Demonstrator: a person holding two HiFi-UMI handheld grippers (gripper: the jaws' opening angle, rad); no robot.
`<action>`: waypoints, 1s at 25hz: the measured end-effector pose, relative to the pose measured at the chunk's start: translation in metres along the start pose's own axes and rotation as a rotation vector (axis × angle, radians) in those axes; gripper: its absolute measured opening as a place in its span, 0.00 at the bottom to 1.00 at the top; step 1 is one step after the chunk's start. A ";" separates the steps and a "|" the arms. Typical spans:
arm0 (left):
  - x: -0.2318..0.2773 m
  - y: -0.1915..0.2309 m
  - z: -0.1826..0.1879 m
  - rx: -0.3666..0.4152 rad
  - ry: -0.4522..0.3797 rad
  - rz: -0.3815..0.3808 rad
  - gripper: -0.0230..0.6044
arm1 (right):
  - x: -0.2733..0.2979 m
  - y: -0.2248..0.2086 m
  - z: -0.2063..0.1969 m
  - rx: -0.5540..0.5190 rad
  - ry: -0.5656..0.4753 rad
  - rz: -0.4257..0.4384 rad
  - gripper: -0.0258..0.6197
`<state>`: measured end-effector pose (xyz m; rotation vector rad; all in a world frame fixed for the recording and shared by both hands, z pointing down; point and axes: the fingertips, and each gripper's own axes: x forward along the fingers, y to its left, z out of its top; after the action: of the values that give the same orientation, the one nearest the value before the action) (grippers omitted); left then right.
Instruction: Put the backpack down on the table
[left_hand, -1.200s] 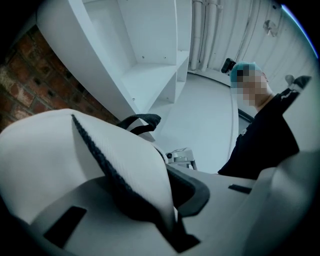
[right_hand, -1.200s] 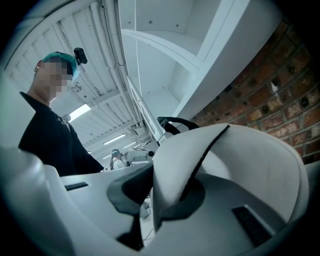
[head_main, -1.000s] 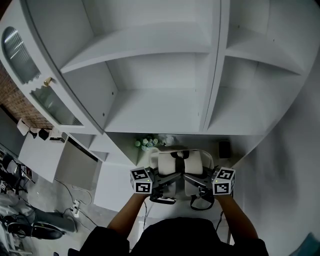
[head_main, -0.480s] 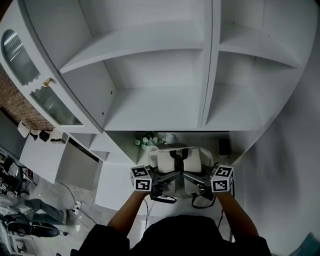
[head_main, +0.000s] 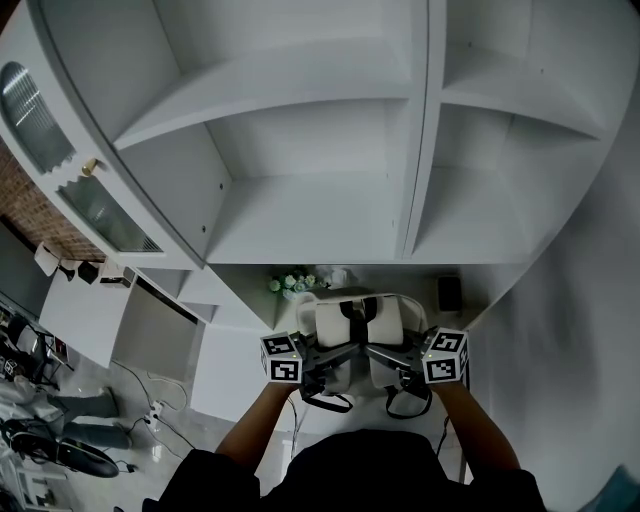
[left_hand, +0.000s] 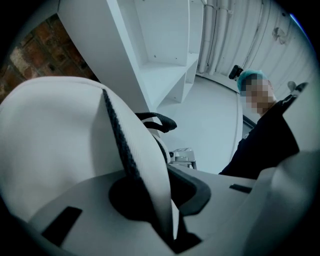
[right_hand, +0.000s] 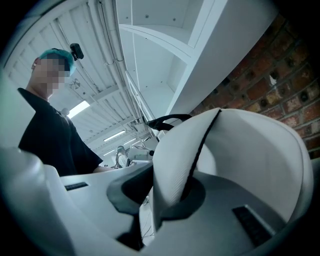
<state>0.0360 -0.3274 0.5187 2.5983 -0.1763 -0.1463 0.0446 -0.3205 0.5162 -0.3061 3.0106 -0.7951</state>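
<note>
From the head view, the left tongs (head_main: 343, 352) and the right tongs (head_main: 387, 352) point level toward each other in front of the person's chest, each with its marker cube at the outer side. Between them hangs or stands a white backpack (head_main: 360, 325) with black trim, over the front part of the white tabletop (head_main: 395, 283); whether its base touches that surface cannot be told. A small bunch of flowers (head_main: 292, 285) sits by the back edge of the tabletop, and a small dark object (head_main: 449, 295) stands near the back right corner. A tall white shelf unit (head_main: 320, 150) rises behind.

In the left gripper view, the left tongs (left_hand: 167, 182) have just been opening a little, yet a white shoulder strap (left_hand: 142, 165) with a black edge runs down between them and is pinched deep in the gap. The backpack's rounded white body (left_hand: 50, 140) fills the left side, with a brick wall (left_hand: 35, 55) behind it and the person's dark top (left_hand: 270, 140) at the right.

In the right gripper view, the right tongs (right_hand: 165, 192) are pressed onto the second shoulder strap (right_hand: 175, 165), which stands between them. The backpack body (right_hand: 260, 150) bulges at the right, before a brick wall (right_hand: 280, 75).
</note>
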 end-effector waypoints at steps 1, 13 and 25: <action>-0.001 0.002 0.001 -0.007 -0.006 0.007 0.13 | 0.000 -0.002 0.001 0.002 -0.004 -0.001 0.13; -0.020 0.021 0.005 0.003 -0.021 0.072 0.18 | 0.001 -0.018 0.007 0.006 -0.028 -0.034 0.13; -0.024 0.022 0.008 0.003 -0.024 0.078 0.30 | -0.012 -0.039 0.006 -0.004 -0.023 -0.143 0.25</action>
<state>0.0093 -0.3466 0.5248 2.5894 -0.2857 -0.1492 0.0641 -0.3539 0.5296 -0.5319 2.9964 -0.7883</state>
